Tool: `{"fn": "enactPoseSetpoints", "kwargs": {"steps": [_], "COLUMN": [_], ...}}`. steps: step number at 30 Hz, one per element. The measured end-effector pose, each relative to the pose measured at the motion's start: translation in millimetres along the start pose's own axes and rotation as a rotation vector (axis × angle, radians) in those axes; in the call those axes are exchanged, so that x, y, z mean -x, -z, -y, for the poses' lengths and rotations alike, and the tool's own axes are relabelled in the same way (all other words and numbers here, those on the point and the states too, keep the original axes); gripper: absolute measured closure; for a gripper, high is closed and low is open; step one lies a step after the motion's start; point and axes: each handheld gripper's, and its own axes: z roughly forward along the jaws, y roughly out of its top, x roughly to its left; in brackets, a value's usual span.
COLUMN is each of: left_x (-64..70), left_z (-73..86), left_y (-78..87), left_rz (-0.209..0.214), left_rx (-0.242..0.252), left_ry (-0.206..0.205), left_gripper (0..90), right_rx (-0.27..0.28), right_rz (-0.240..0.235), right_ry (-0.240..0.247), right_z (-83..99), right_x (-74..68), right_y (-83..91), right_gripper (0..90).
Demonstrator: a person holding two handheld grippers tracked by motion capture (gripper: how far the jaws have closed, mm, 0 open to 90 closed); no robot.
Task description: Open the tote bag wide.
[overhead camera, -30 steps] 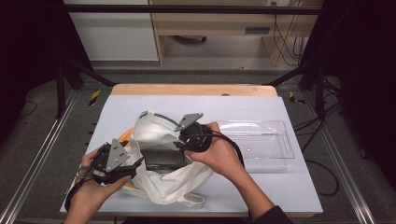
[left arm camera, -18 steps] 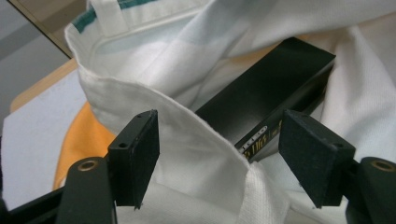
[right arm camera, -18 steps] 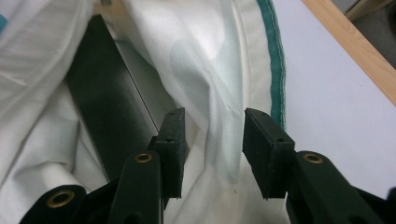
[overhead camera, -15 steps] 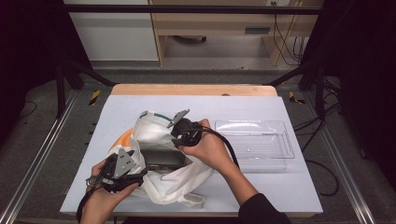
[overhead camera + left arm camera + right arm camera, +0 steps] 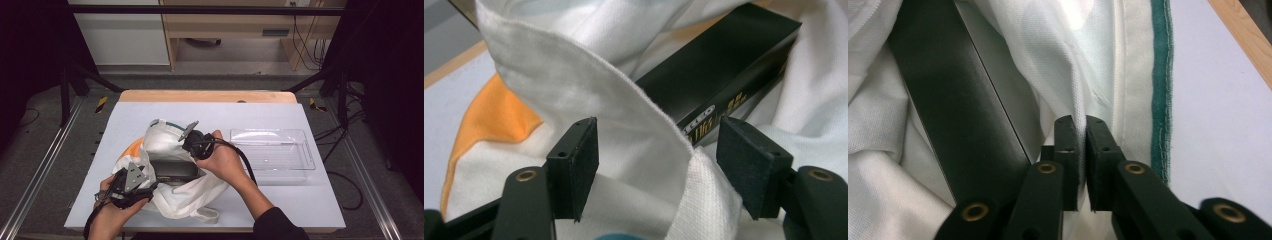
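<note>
Black box [image 5: 172,170] inside white bag [image 5: 192,197]

black jaws, brass rivets, dark sleeve [image 5: 280,225]

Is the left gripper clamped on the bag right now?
No, the left gripper is open, its fingers apart on either side of the white bag's edge.

White cloth bag [image 5: 187,197] with green trim and orange patch, black box [image 5: 724,65], clear tray [image 5: 272,155]
</note>
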Motion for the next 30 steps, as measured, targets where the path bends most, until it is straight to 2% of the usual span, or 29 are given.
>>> {"fn": "enactPoseSetpoints", "kwargs": {"steps": [4, 8, 11, 16, 21, 26, 28, 30], "left_x": [-2.1, -0.8, -0.5, -0.4, 0.2, 0.7, 3.6, 4.2], "left_z": [3.8, 6.7, 8.9, 14.2, 17.4, 24.3, 27.4, 29.8], "left_y": [2.4, 5.9, 10.5, 13.6, 25.8, 43.4, 48.4, 52.1], "left_rz": [-0.004, 0.017, 0.042, 0.057, 0.059, 0.031, 0.051, 0.05], "left_rx": [0.005, 0.004, 0.015, 0.015, 0.052, 0.089, 0.087, 0.089], "left_ry": [-0.01, -0.005, 0.019, 0.026, 0.03, 0.03, 0.052, 0.048], "left_gripper": [44.1, 55.3, 64.9, 74.9, 78.7, 80.5, 81.1, 81.3], "right_rx": [0.018, 0.035, 0.045, 0.052, 0.07, 0.097, 0.106, 0.111], "right_rz": [-0.012, -0.019, -0.022, -0.028, -0.021, -0.005, 0.006, 0.014], "right_ry": [-0.002, 0.005, 0.014, 0.027, 0.024, 0.02, 0.02, 0.021], "right_z": [0.3, 0.3, 0.3, 0.8, 1.3, -1.0, -2.9, -5.2], "right_x": [0.3, -0.9, -2.0, -1.3, 2.0, 9.8, 13.9, 18.0], "right_y": [4.2, 8.8, 10.2, 11.8, 18.6, 29.3, 32.6, 35.6], "right_gripper": [88.1, 88.1, 88.4, 88.9, 89.0, 89.1, 89.2, 89.2]}}
